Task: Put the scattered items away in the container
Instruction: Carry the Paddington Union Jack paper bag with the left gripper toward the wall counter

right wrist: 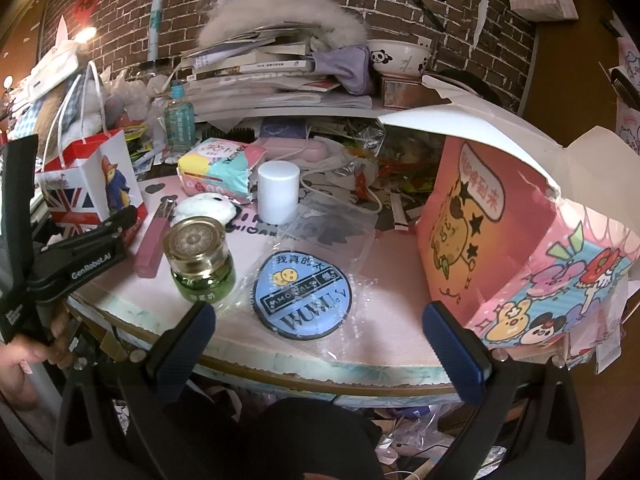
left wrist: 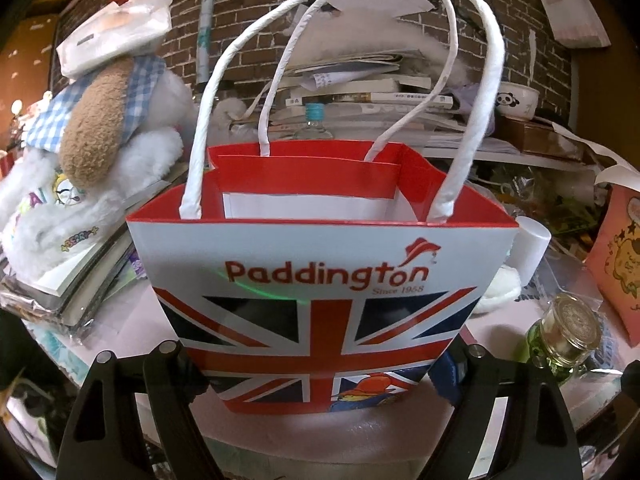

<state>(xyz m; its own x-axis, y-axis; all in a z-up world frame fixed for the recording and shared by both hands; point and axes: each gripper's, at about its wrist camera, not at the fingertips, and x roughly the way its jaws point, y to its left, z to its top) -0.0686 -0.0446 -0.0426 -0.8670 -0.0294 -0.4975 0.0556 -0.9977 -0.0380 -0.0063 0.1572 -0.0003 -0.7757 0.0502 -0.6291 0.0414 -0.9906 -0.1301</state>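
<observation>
A Paddington paper bag (left wrist: 320, 248) with a Union Jack print and white handles stands open-topped on the pink table. My left gripper (left wrist: 320, 354) straddles its base, with a pad lying against each lower side; the bag is not crumpled. In the right wrist view the same bag (right wrist: 80, 188) sits at the far left. My right gripper (right wrist: 324, 344) hangs wide open over the table's front edge and holds nothing. Just ahead of it lies a round blue patch (right wrist: 302, 296) in a clear sleeve. A green glass bottle (right wrist: 200, 268) with a gold cap stands to the left of the patch.
A white cylinder (right wrist: 278, 194), a fluffy white ball (right wrist: 206, 208), a pink bar (right wrist: 150, 248) and a tissue pack (right wrist: 218, 172) lie mid-table. A torn pink box (right wrist: 500, 240) fills the right. A plush dog (left wrist: 92, 152) on books crowds the bag's left. Stacked books and a panda bowl (right wrist: 398, 54) line the back shelf.
</observation>
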